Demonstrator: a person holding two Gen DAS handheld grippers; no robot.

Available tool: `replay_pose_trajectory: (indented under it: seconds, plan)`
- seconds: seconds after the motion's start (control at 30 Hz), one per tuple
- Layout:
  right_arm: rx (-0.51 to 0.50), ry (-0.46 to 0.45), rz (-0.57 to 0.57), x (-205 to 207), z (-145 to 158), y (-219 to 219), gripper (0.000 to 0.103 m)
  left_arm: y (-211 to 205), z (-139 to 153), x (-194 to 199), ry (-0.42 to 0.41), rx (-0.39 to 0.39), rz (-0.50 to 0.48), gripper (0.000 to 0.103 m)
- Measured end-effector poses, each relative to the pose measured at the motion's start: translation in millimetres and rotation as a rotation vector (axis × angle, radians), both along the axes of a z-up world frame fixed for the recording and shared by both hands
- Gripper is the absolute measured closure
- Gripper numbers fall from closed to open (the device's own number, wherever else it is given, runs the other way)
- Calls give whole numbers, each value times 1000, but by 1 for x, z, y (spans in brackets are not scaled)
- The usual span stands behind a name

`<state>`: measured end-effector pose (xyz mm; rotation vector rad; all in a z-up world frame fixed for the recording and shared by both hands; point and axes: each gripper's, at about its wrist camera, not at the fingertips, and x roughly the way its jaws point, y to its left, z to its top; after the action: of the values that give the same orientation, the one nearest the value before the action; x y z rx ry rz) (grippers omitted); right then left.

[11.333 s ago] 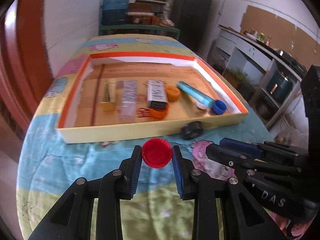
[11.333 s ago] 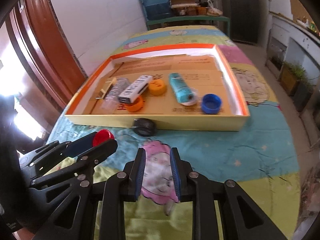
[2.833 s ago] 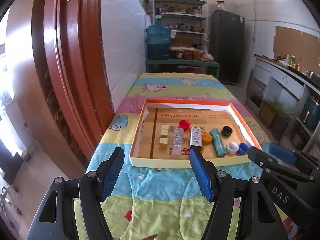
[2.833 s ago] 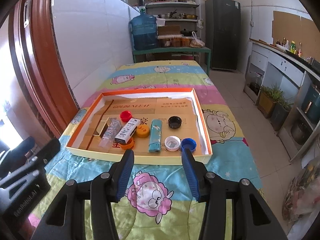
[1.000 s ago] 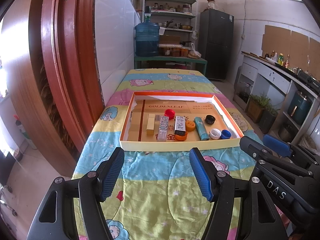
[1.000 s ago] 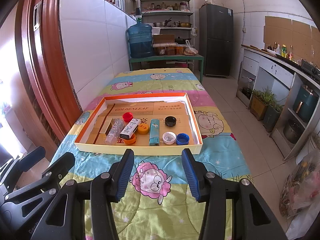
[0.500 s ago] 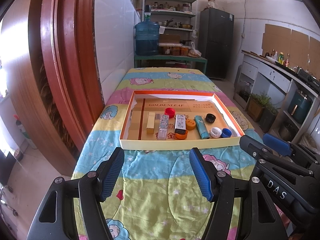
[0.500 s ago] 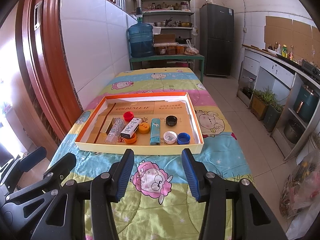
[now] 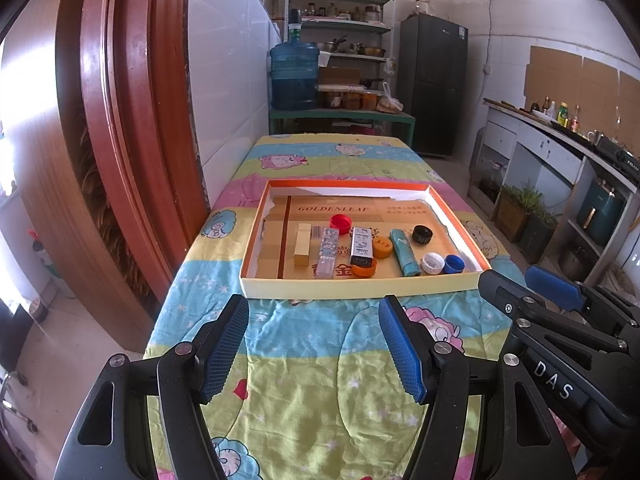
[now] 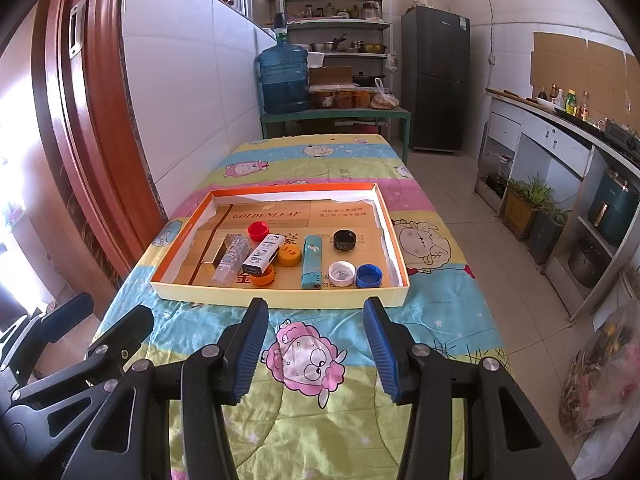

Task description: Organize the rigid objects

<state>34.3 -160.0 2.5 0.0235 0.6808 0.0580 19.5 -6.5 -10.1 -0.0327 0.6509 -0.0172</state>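
Since the earliest frames the red cap [image 9: 341, 222] has left my left tool [image 9: 314, 346] and the black cap [image 9: 422, 234] has left the counter [image 9: 320, 384] — both now lie in the orange-rimmed tray [image 9: 360, 286]. Both tools stand pulled back, jaws wide apart, gripping nothing; right tool [image 10: 316, 346] likewise. Tray count: six caps — red, black, white [image 10: 341, 273], blue [image 10: 369, 275], two orange; one teal tube [image 10: 311, 261]; three small boxes.
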Motion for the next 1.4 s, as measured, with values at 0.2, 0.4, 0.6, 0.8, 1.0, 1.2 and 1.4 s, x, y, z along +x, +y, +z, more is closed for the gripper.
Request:
replay_pose_trajectory:
  seconds: [0.2, 0.4, 0.6, 0.8, 1.0, 1.2, 1.4]
  plan:
    - [0, -1, 1, 0, 0, 0, 54, 0, 0, 0, 0, 0, 0, 34]
    - [0, 0, 0, 0, 0, 0, 54, 0, 0, 0, 1, 1, 0, 34]
    - [-1, 0, 0, 0, 0, 0, 54, 0, 0, 1, 4, 0, 0, 34]
    - [1, 2, 2, 0, -1, 2, 54, 0, -1, 0, 5, 0, 0, 34]
    - [1, 3, 2, 0, -2, 2, 54, 0, -1, -1, 6, 1, 1, 34]
    - [2, 5, 2, 0, -2, 3, 54, 0, -1, 0, 6, 1, 1, 34]
    - [2, 4, 3, 0, -2, 2, 54, 0, -1, 0, 7, 1, 1, 34]
